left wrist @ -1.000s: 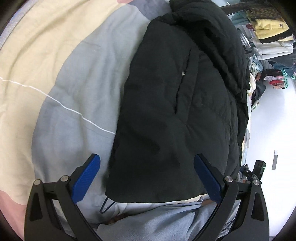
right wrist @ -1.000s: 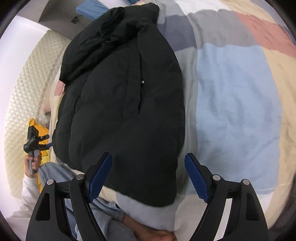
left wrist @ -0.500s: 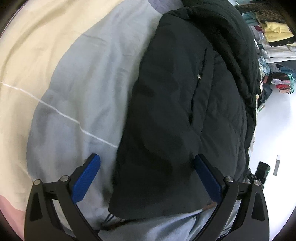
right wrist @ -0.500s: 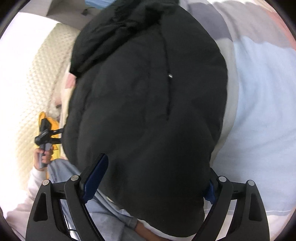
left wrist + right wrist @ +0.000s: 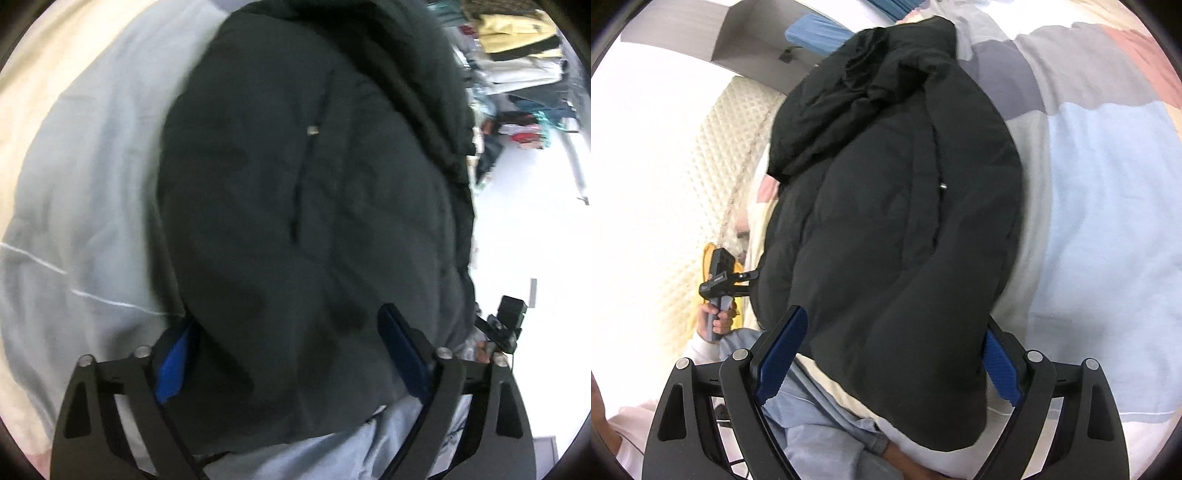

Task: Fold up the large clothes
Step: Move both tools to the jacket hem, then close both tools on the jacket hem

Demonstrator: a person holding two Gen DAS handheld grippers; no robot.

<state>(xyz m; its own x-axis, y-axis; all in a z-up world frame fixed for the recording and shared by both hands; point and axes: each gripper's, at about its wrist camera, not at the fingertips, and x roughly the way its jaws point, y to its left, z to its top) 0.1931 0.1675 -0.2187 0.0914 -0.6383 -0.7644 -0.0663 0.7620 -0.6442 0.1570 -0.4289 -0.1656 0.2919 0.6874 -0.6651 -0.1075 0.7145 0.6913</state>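
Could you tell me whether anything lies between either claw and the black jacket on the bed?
Nothing visible does. The jacket's near hem already bulges between the blue pads of the left claw, whose jaws are closing, and of the right claw; no other item intervenes.

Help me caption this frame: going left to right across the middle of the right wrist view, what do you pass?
Quilted cream mattress edge → black padded jacket → pale blue patch of the bedspread.
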